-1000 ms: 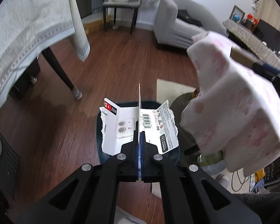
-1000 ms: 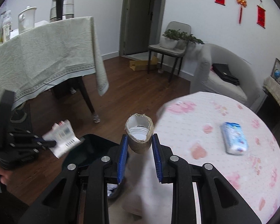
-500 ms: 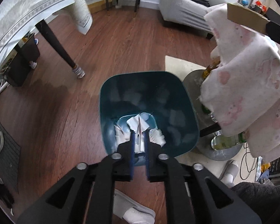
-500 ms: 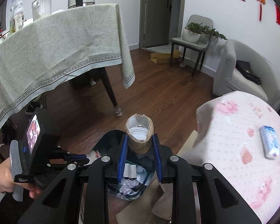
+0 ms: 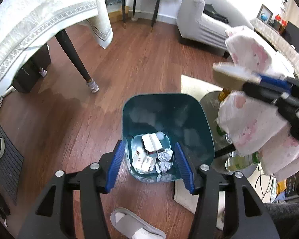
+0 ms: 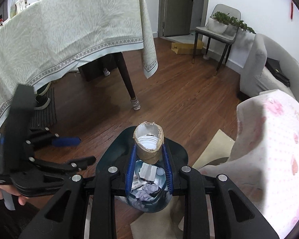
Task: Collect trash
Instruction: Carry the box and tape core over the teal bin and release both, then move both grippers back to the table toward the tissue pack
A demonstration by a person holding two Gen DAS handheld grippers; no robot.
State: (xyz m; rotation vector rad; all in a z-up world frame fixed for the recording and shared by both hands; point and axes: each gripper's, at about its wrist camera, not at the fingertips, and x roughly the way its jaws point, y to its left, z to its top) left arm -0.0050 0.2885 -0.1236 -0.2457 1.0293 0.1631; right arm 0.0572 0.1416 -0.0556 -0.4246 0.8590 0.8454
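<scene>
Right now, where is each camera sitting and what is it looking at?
Left wrist view: sits on the open left gripper, looks down into the teal bin; its black arms and blue fingers show.
Right wrist view: sits on the right gripper, looks across the wooden floor; its blue fingers hold a cardboard cup, and the left gripper shows.
Both views share the teal bin, the table leg and the grey chair.

Home living room: sofa, clothed table.

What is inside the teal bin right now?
The teal bin holds torn white packaging and crumpled paper balls. Anything beneath that layer is covered. The paper cup remains in the right tongs.
</scene>
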